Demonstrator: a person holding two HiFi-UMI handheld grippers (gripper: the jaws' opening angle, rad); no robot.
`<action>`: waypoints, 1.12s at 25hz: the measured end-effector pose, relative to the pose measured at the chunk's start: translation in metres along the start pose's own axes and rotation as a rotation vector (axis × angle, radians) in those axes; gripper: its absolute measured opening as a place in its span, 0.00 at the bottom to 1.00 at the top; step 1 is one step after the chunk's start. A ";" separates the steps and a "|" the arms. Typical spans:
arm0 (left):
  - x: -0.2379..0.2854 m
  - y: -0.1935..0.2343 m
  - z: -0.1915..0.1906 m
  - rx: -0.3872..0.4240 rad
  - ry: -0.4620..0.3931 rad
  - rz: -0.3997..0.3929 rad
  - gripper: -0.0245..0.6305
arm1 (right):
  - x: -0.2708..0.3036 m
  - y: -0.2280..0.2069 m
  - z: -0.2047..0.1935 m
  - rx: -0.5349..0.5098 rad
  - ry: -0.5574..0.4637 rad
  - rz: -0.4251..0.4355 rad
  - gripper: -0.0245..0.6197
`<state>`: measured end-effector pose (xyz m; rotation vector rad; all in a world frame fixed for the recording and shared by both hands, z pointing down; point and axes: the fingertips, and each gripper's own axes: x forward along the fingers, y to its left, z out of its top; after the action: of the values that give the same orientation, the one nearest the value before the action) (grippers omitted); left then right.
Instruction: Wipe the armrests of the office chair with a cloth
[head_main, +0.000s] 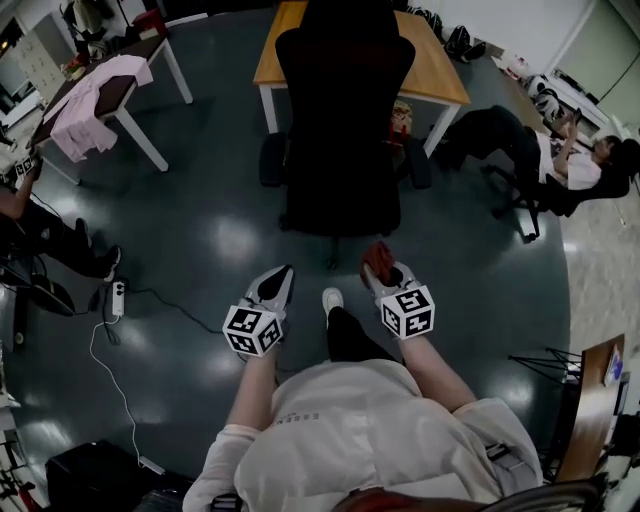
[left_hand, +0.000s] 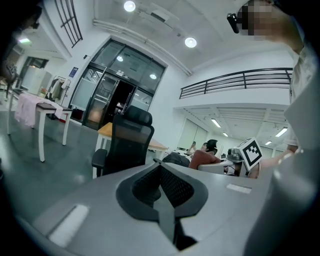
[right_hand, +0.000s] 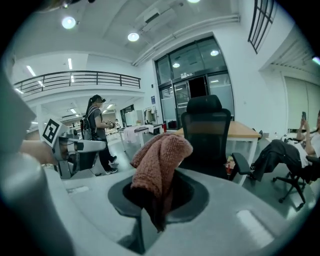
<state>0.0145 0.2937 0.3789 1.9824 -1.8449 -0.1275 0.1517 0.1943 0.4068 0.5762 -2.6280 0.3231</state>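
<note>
Facing the office chair (head_main: 343, 120), right gripper (head_main: 384, 272) jaws clamp the cloth (right_hand: 160, 155); left gripper (head_main: 282, 274) jaws pressed together.

My left gripper (head_main: 281, 274) and right gripper (head_main: 384, 272) are grey, each bearing a white cube (head_main: 252, 330) with black square markers. My pale shirt (head_main: 350, 430) is at six o'clock.

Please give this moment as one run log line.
stage: before wiping | right gripper: shut on cloth | left gripper: shut, empty | office chair: ahead, armrests not yet touched
</note>
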 end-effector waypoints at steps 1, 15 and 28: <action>0.009 0.010 0.004 -0.006 -0.001 0.014 0.06 | 0.014 -0.006 0.006 -0.004 0.005 0.013 0.12; 0.131 0.138 0.086 -0.005 -0.044 0.148 0.06 | 0.203 -0.068 0.103 -0.108 0.046 0.183 0.12; 0.192 0.306 0.076 -0.078 0.076 0.080 0.06 | 0.391 -0.072 0.103 -0.108 0.176 0.115 0.12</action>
<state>-0.2750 0.0814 0.4639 1.8329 -1.8398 -0.0968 -0.1743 -0.0359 0.5031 0.3453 -2.4946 0.2531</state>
